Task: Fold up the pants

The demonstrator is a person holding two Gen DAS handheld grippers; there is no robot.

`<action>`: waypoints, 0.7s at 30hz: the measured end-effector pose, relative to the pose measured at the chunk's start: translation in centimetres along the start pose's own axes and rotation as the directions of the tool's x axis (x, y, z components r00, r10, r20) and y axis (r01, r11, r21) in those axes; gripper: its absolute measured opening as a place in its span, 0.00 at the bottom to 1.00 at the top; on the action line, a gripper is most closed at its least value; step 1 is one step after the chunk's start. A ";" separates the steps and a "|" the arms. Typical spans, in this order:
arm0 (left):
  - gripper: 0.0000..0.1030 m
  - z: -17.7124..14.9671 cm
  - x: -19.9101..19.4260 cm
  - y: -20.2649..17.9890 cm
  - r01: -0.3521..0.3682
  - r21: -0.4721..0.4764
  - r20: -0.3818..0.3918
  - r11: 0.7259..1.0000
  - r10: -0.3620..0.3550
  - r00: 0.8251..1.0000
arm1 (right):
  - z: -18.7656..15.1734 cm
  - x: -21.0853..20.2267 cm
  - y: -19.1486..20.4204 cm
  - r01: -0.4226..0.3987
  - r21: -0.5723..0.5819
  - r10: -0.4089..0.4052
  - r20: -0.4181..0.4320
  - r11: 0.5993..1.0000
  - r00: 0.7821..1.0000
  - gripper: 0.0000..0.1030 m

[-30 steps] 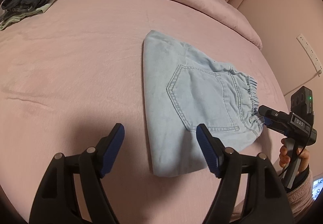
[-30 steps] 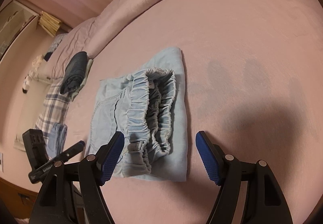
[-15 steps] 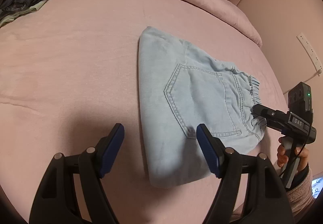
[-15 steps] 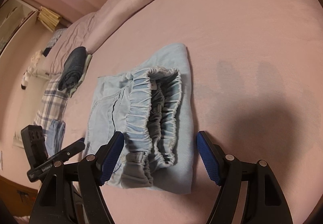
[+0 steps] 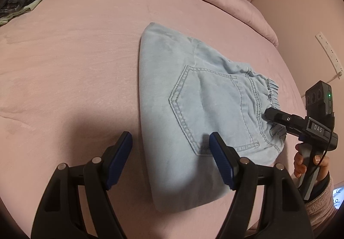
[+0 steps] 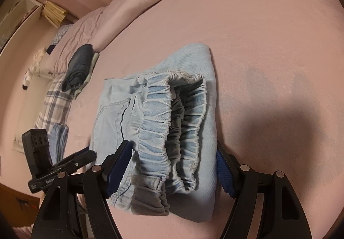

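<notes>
The right gripper stands spread wide, its blue pads either side of the gathered waistband end of the folded light-blue denim pants without clamping it. The left gripper hangs released over the pants' folded edge on the pink bedspread.

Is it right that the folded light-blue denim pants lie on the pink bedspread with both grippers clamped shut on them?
Not quite. The folded light-blue denim pants do lie on the pink bedspread, but the right gripper and left gripper are open, as both wrist views show.
</notes>
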State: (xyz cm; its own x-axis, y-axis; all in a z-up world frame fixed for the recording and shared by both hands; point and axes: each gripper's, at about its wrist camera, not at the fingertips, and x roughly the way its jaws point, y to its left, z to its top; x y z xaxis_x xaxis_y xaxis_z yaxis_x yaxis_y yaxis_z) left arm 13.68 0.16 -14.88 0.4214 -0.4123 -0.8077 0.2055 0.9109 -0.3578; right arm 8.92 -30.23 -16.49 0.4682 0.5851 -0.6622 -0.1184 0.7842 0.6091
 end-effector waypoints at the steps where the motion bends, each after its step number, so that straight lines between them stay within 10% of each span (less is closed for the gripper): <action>1: 0.72 0.2 0.1 0.1 0.001 0.001 -0.001 1.000 -0.001 1.000 | 0.0 0.1 0.0 0.000 -0.002 0.000 -0.001 1.000 1.000 0.73; 21: 0.72 0.5 0.3 0.1 0.011 0.012 -0.006 1.000 -0.011 1.000 | 0.5 0.8 0.5 0.005 -0.031 -0.005 -0.005 1.000 1.000 0.78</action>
State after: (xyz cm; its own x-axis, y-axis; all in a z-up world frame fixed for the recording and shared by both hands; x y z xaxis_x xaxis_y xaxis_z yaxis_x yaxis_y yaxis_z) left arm 14.21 0.10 -14.89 0.4140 -0.4226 -0.8063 0.2211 0.9059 -0.3612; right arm 9.71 -29.47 -16.50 0.4640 0.5823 -0.6675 -0.1433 0.7929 0.5922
